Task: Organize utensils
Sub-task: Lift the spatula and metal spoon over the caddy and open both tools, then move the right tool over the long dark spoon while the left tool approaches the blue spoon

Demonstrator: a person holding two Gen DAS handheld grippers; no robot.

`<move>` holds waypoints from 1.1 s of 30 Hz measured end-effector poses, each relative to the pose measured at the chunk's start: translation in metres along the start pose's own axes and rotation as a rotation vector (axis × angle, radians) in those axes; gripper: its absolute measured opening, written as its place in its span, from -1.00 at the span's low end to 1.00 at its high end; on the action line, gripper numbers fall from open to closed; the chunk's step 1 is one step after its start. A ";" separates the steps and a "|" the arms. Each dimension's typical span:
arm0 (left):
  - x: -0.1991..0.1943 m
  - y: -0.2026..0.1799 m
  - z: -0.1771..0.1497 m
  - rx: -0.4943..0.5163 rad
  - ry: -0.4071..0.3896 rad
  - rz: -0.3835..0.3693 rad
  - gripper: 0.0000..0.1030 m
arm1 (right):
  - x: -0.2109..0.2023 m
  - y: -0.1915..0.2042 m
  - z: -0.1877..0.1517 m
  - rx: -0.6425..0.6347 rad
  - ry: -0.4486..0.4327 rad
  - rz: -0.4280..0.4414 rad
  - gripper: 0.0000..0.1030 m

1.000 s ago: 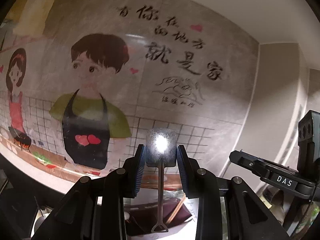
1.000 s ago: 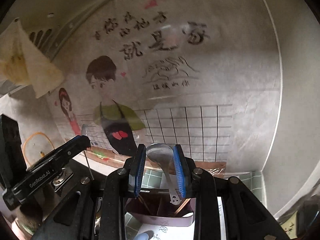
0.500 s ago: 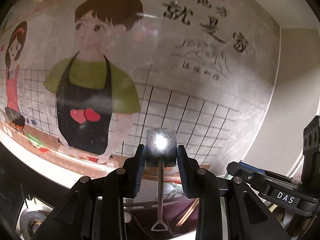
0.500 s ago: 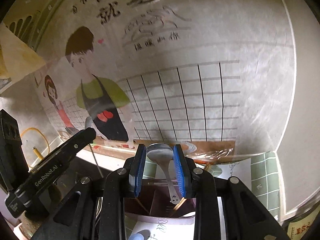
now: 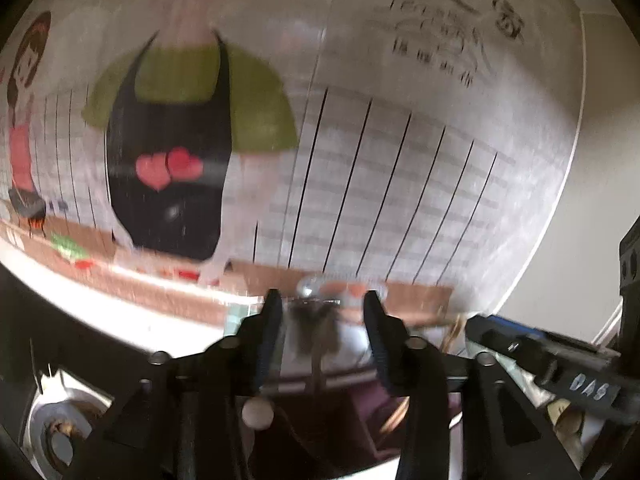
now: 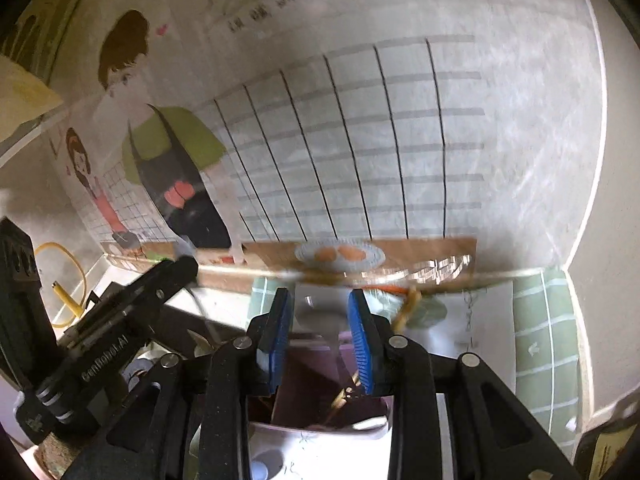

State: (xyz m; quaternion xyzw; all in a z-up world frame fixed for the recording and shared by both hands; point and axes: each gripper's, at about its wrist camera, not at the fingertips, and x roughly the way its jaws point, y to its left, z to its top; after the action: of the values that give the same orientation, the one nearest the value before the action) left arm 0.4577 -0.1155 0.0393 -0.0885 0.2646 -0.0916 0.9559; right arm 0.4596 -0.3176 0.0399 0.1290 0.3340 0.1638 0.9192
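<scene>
The left claw [image 5: 319, 340] at lower centre of its view has matte black linkage arms with round silver screws at the joints and ribbed blue pads [image 5: 266, 344] on the finger insides. The right claw [image 6: 319, 340] is built alike, its blue pads [image 6: 362, 350] brighter. Each view shows the other tool at its edge: a black bar marked "DAS" at lower right, one marked "GenRobot.AI" at lower left.
</scene>
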 end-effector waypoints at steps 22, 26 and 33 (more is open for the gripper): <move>-0.063 0.020 -0.143 0.078 0.388 0.023 -0.02 | -0.071 0.001 -0.130 -0.190 0.239 -0.177 0.02; -0.063 0.024 -0.165 0.070 0.445 0.027 -0.02 | -0.070 -0.004 -0.169 -0.211 0.342 -0.178 0.02; -0.066 0.030 -0.189 0.052 0.506 0.036 -0.02 | -0.063 -0.012 -0.230 -0.186 0.507 -0.156 0.02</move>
State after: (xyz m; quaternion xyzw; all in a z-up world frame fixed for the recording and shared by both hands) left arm 0.3072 -0.0945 -0.0944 -0.0334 0.4944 -0.1007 0.8627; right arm 0.2656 -0.3240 -0.0987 -0.0272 0.5456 0.1494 0.8242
